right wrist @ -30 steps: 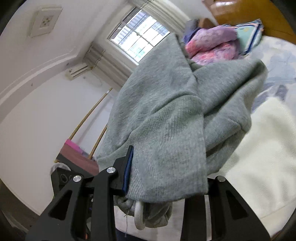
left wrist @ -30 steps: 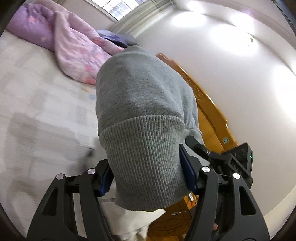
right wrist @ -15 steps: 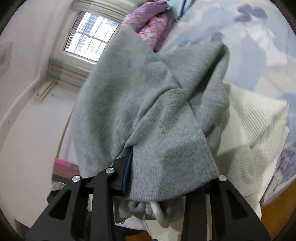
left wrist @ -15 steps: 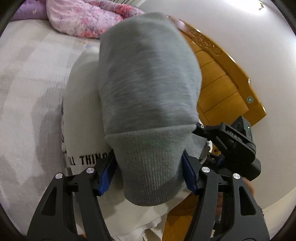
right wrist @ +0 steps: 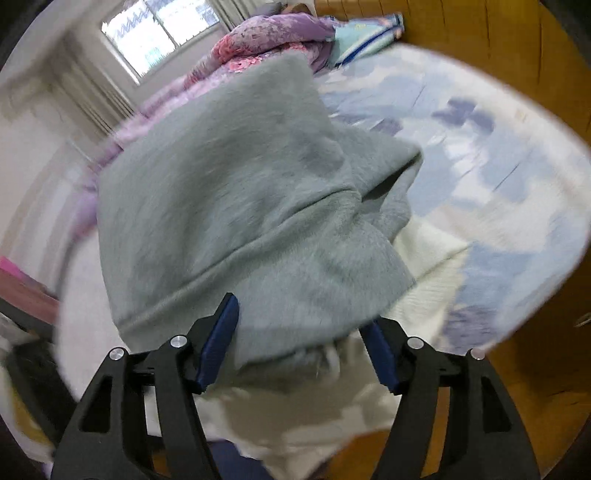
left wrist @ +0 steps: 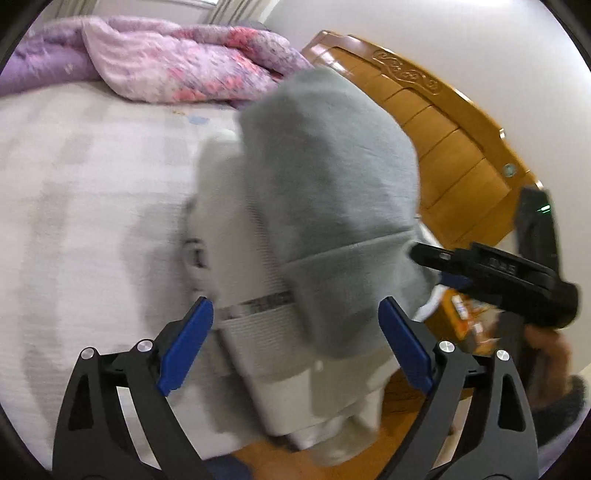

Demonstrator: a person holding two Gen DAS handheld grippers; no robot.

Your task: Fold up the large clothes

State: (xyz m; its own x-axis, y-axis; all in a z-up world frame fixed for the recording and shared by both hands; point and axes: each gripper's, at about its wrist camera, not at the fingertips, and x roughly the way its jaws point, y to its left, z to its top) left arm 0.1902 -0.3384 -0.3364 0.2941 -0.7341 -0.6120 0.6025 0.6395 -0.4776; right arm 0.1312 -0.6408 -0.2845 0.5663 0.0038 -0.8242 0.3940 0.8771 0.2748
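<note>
A folded grey sweatshirt lies on a folded white garment at the corner of the bed. My left gripper is opening. Its blue pads stand wide, and the grey ribbed hem lies between them without being pinched. In the right wrist view the same grey sweatshirt fills the middle. My right gripper is also opening, with the hem draped between its pads and no squeeze visible. The left wrist view shows the right gripper at the sweatshirt's right side.
A pink and purple quilt is heaped at the far end of the bed. A wooden bed board runs along the right. A hand holds the right gripper. A window is behind, and the white garment hangs over the bed edge.
Both grippers came down with the grey sweatshirt onto the white garment. Their jaws then widened and the pads let go of the hem.
</note>
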